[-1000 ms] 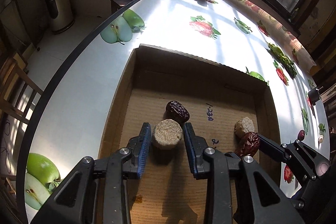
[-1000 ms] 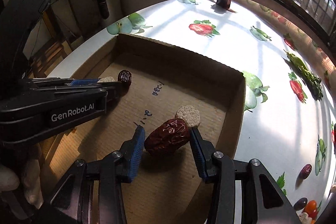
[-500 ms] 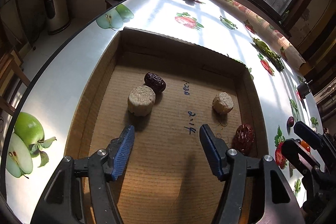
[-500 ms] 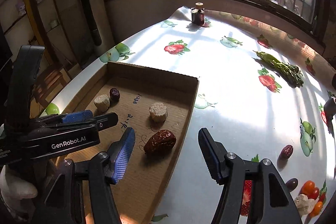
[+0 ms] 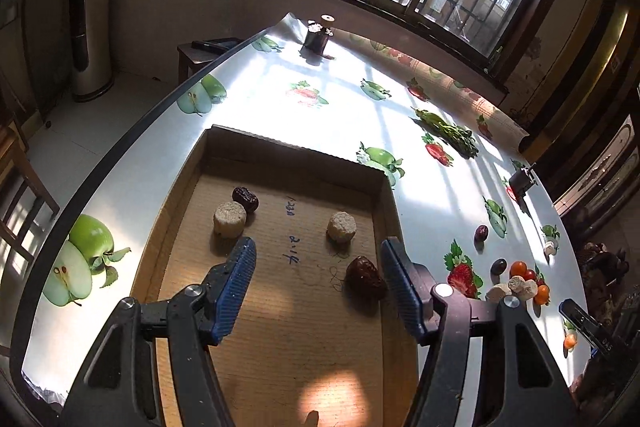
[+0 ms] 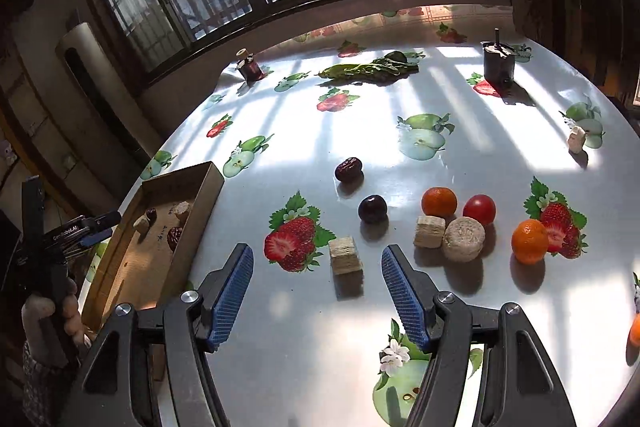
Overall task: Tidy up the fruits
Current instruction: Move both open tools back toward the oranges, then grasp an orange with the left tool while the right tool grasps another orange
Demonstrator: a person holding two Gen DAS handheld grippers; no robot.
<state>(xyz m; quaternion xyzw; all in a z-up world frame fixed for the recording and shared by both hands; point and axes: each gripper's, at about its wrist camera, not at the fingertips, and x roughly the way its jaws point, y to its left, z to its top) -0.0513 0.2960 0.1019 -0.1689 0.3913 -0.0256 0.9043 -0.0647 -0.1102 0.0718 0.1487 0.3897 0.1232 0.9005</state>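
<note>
three dates [image 6: 349,169], five cakes [image 6: 463,239], three oranges [image 6: 439,202].

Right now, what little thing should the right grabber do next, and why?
Probably ease the right gripper forward and down around the tan cube. Its jaws are open and empty, and the cube sits on the table just ahead, between them. The cardboard tray already holds four pieces.

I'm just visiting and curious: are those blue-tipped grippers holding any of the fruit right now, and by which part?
Nothing is held. The left gripper is open above the cardboard box, and the right gripper is open around a tan cube without touching it.
</note>
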